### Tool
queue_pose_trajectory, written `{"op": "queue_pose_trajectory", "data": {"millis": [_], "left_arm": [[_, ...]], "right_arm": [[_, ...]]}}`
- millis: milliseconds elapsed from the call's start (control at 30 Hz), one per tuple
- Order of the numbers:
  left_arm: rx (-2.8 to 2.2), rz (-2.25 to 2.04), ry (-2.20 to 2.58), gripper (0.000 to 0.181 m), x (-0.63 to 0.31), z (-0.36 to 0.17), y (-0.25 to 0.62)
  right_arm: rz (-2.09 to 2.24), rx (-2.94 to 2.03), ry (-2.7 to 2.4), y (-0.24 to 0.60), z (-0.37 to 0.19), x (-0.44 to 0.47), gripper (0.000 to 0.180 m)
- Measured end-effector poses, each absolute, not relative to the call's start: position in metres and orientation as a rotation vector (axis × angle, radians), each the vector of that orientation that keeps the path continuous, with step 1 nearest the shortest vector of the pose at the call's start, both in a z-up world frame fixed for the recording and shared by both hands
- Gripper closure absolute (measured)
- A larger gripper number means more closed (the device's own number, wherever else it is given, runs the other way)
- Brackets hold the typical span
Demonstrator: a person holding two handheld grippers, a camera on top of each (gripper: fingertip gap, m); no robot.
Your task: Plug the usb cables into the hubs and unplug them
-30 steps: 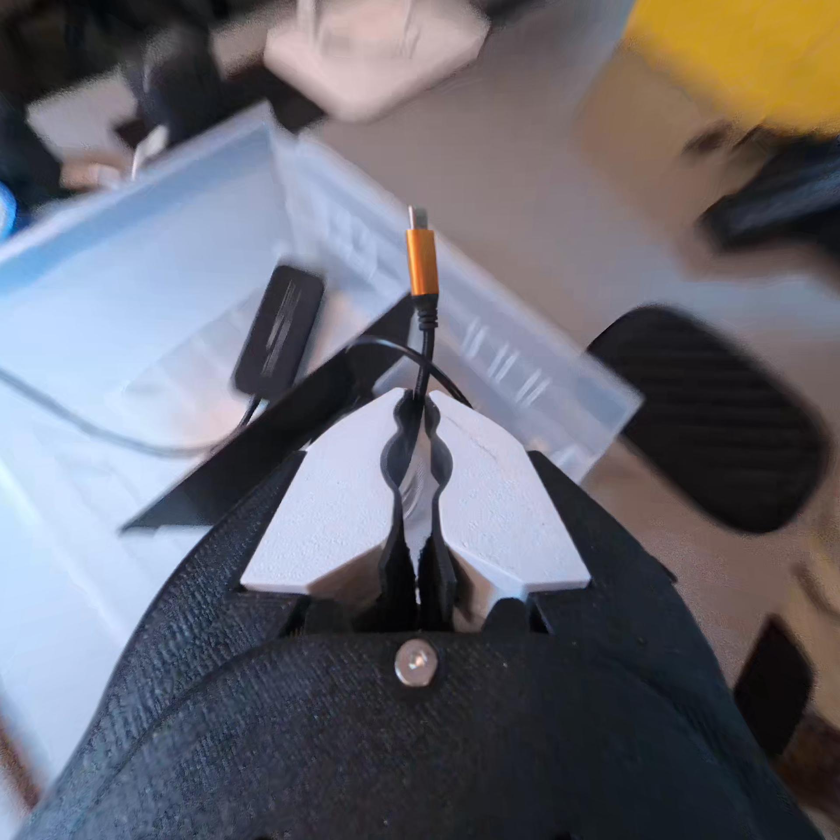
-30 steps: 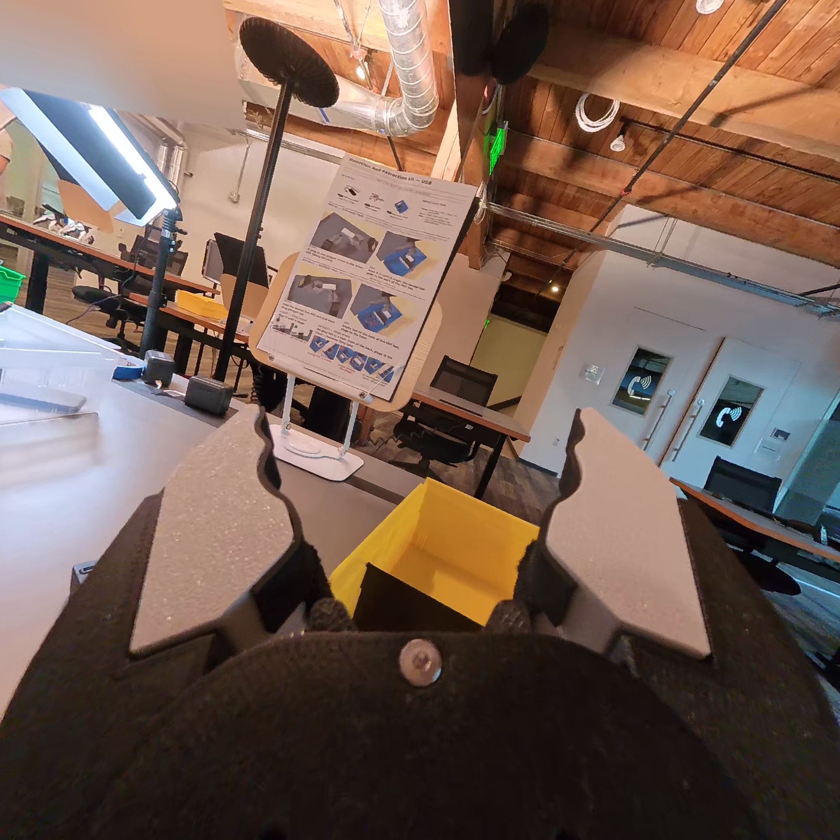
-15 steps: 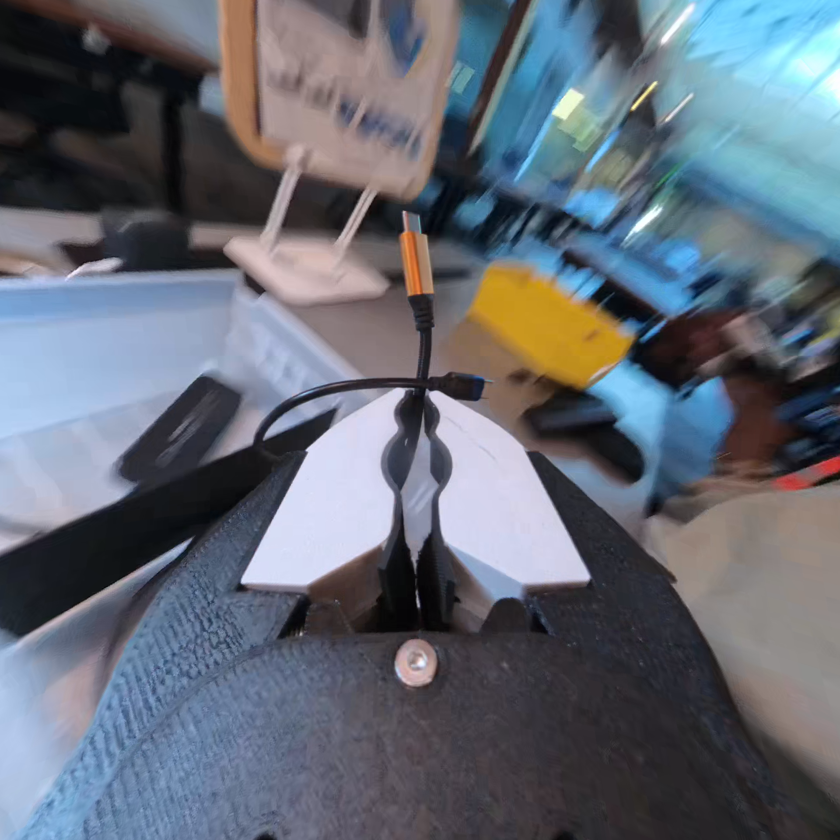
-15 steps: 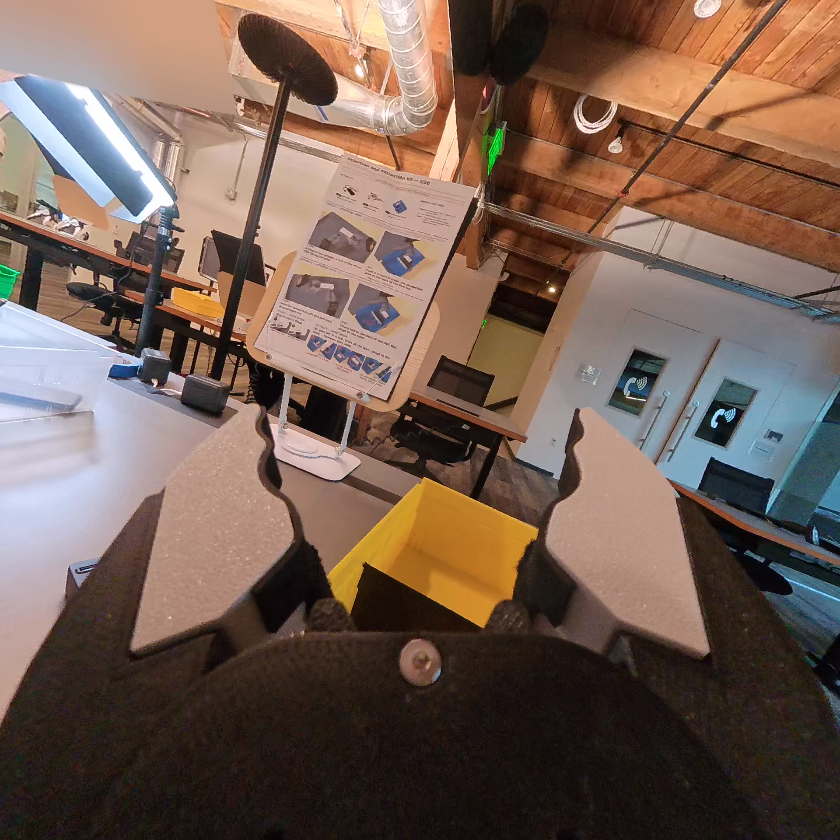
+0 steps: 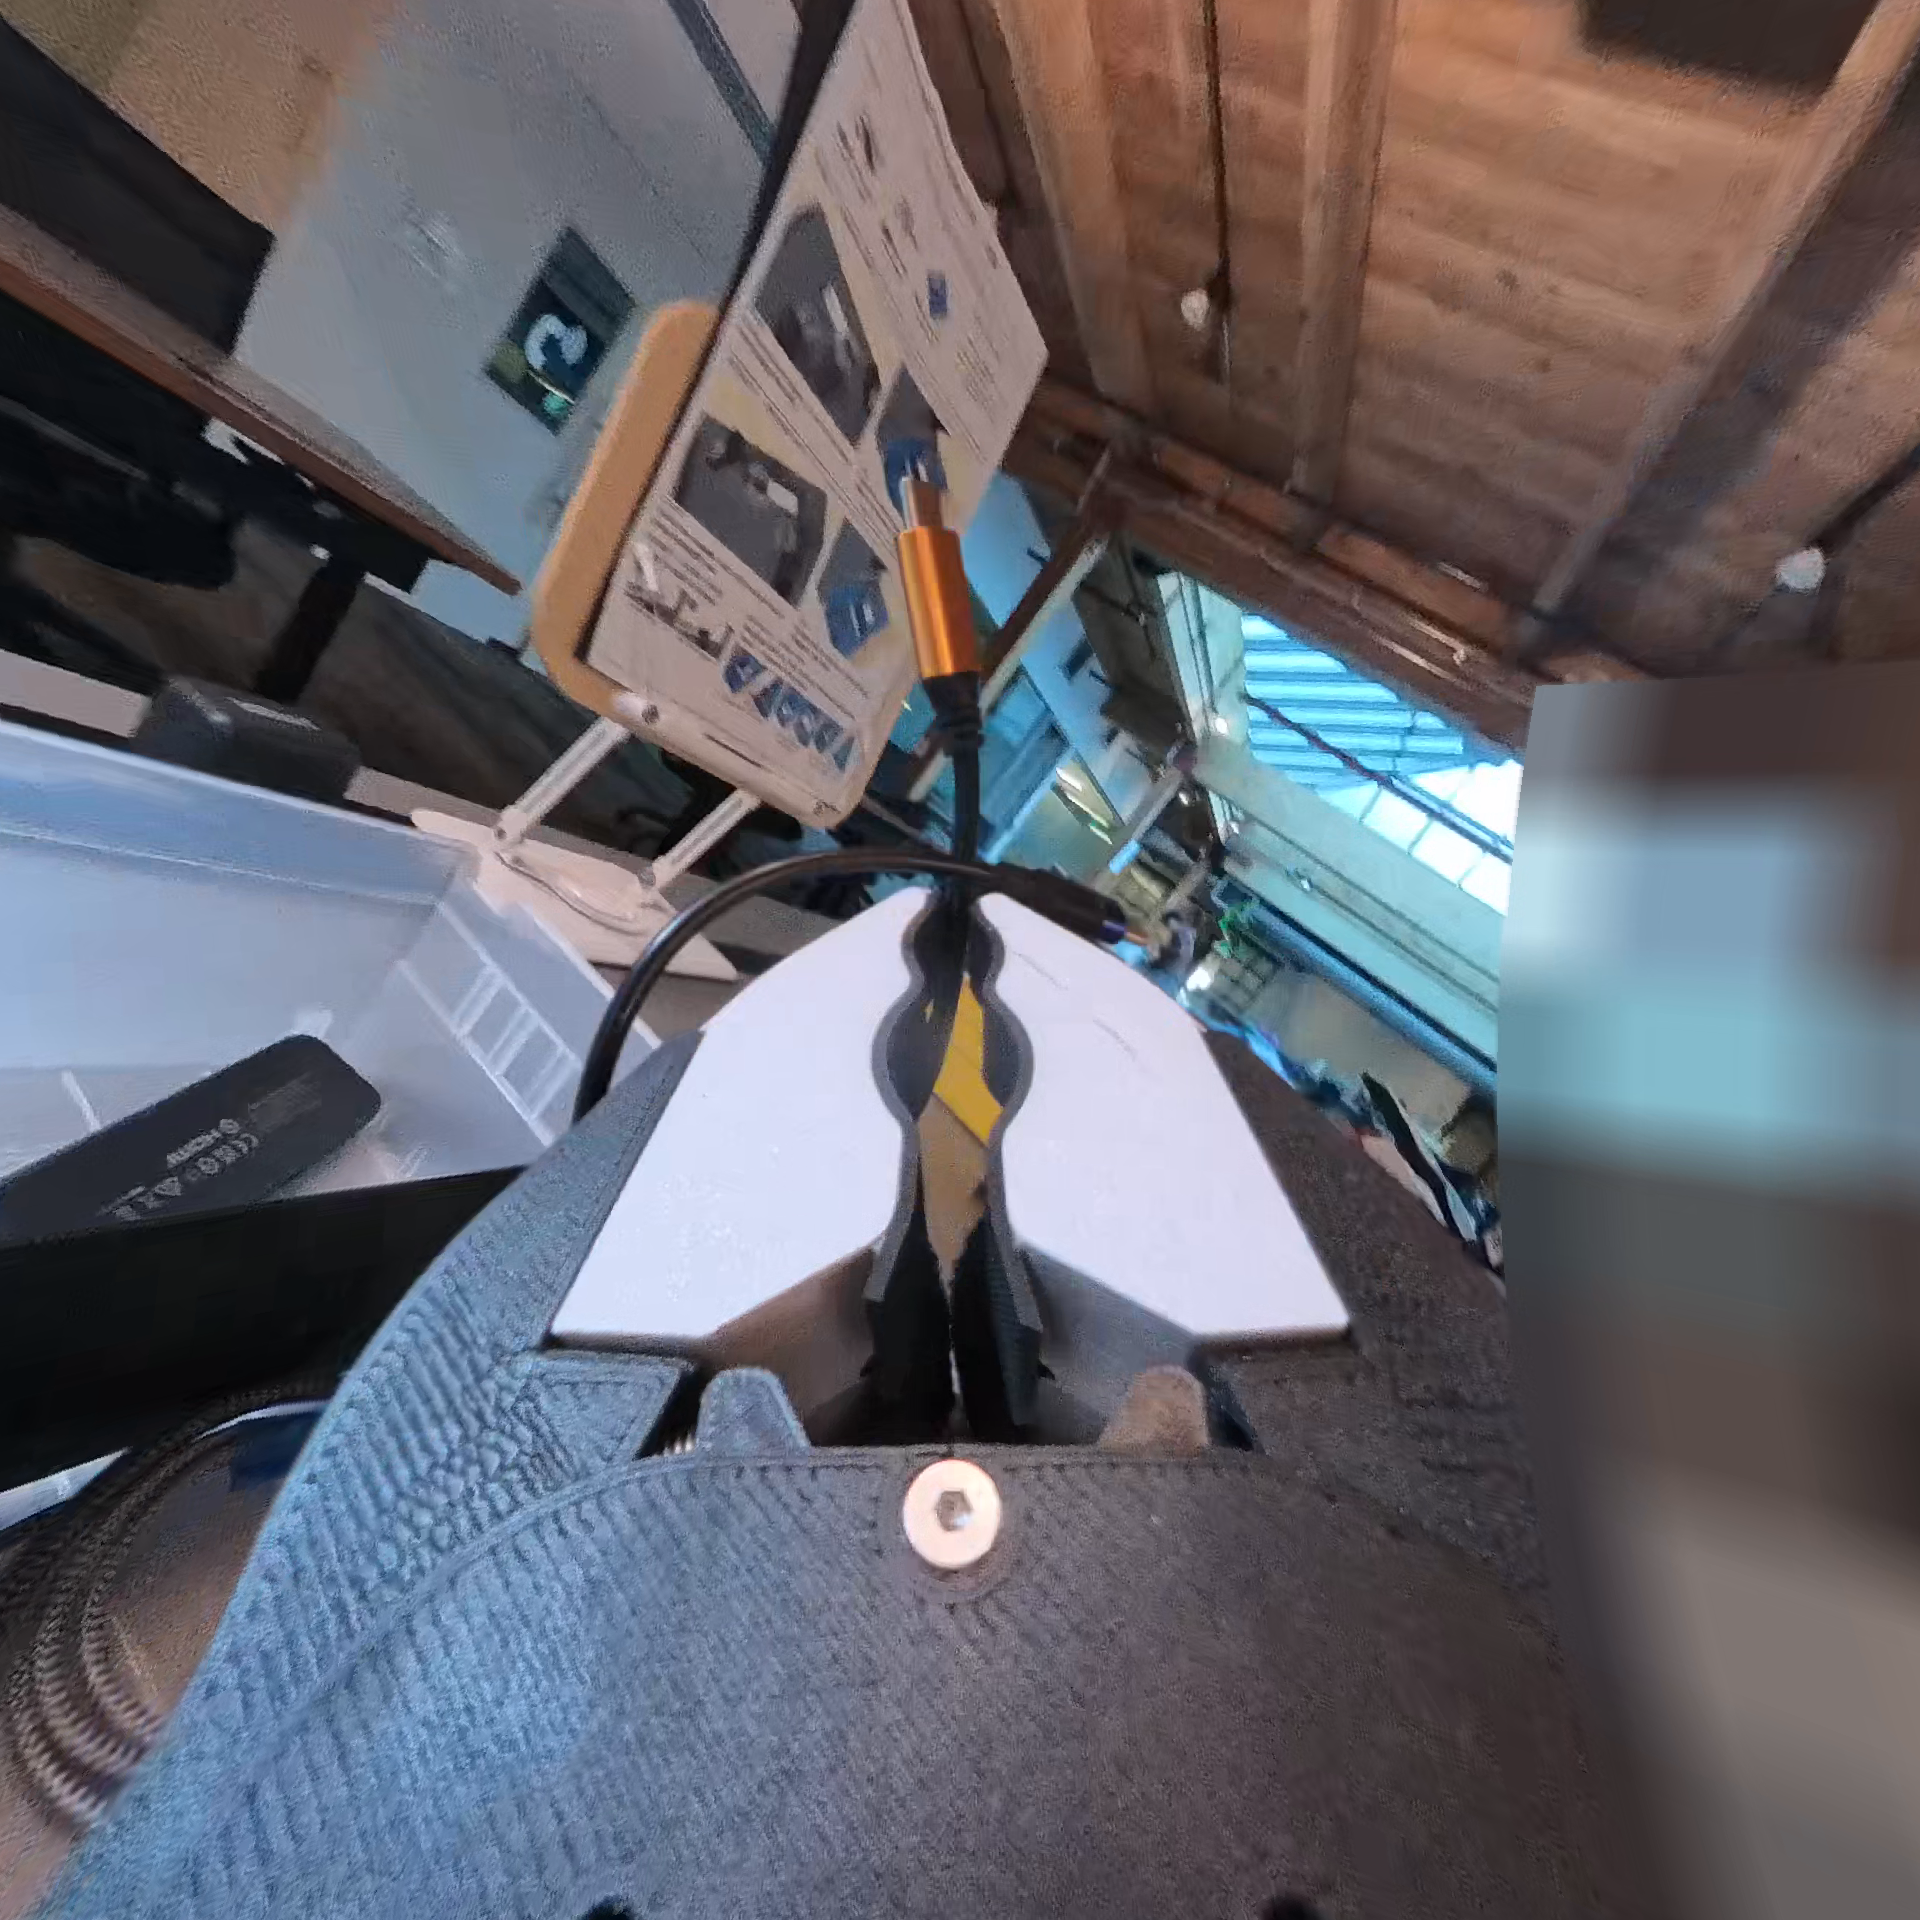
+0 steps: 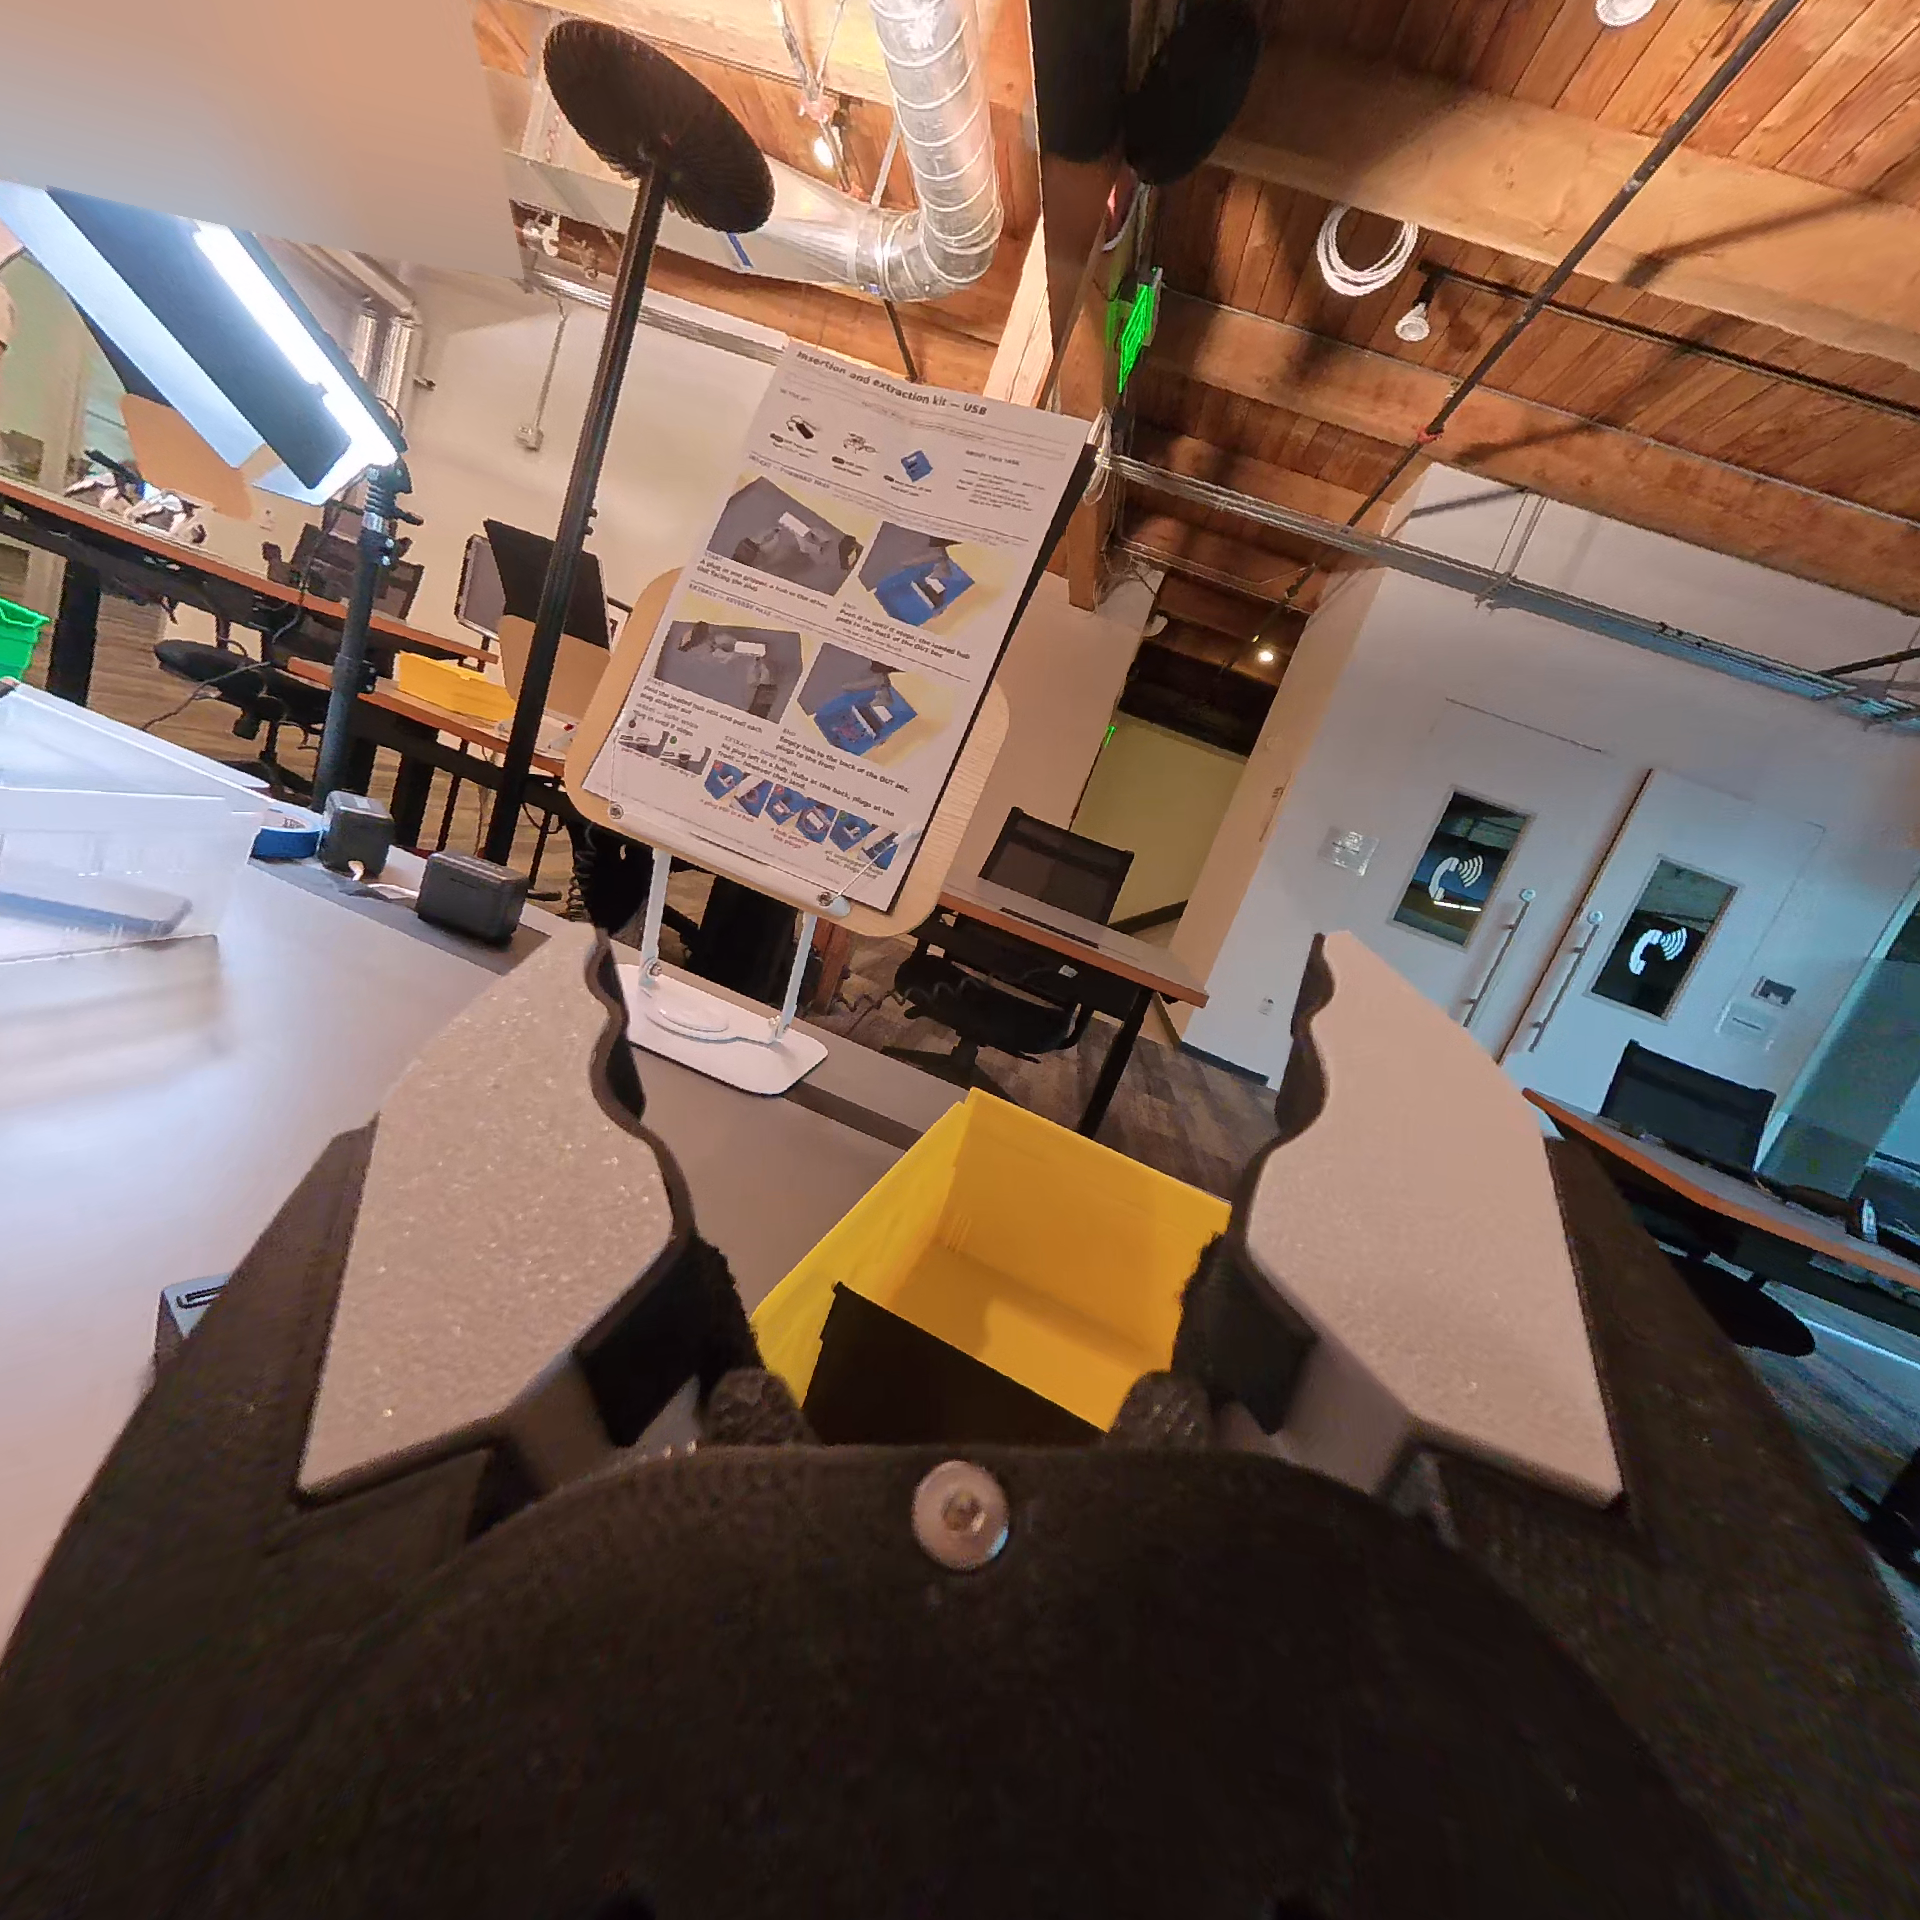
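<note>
1. the left gripper (image 5: 951,914) is closed tight on a black usb cable (image 5: 961,810), pinched right at the tips of its white fingers (image 5: 790,1122).
2. the cable's orange plug (image 5: 938,603) stands up just beyond the tips, metal end pointing away; the rest of the cable loops out to the left and down, and a second dark plug (image 5: 1081,914) pokes out to the right.
3. a black usb hub (image 5: 187,1132) lies to the near left in a clear plastic bin (image 5: 260,894), well apart from the orange plug.
4. the right gripper (image 6: 961,1049) is wide open and holds nothing.
5. between its fingers, beyond them, sits a yellow bin (image 6: 1039,1226) on the grey table (image 6: 260,1039); an instruction sheet on a stand (image 6: 831,644) rises farther off.
</note>
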State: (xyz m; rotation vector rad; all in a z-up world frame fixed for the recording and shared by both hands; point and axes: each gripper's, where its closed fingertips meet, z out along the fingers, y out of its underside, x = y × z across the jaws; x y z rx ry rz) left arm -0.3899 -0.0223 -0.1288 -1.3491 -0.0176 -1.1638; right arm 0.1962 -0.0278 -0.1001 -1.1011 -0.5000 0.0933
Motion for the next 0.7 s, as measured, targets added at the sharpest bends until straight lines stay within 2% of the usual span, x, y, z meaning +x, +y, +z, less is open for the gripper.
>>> {"op": "queue_pose_trajectory", "data": {"millis": [167,400,567,700], "left_arm": [[-1.202,-1.211,-0.201,0.176,-0.398,-0.121,-0.017],[-1.178,-1.219,-0.216,0.177,-0.386,-0.125,-0.017],[-1.265,-1.054,-0.065,0.176,-0.369,-0.117,-0.017],[-1.268,-0.598,0.12,0.177,-0.351,-0.096,-0.026]], "right_arm": [[0.094,-1.099,-0.5,-0.028,-0.1,0.196,0.058],[0.094,-1.101,-0.495,-0.028,-0.1,0.199,0.059],[0.096,-1.1,-0.497,-0.028,-0.101,0.197,0.059],[0.114,-1.104,-0.516,-0.026,-0.103,0.191,0.06]]}}
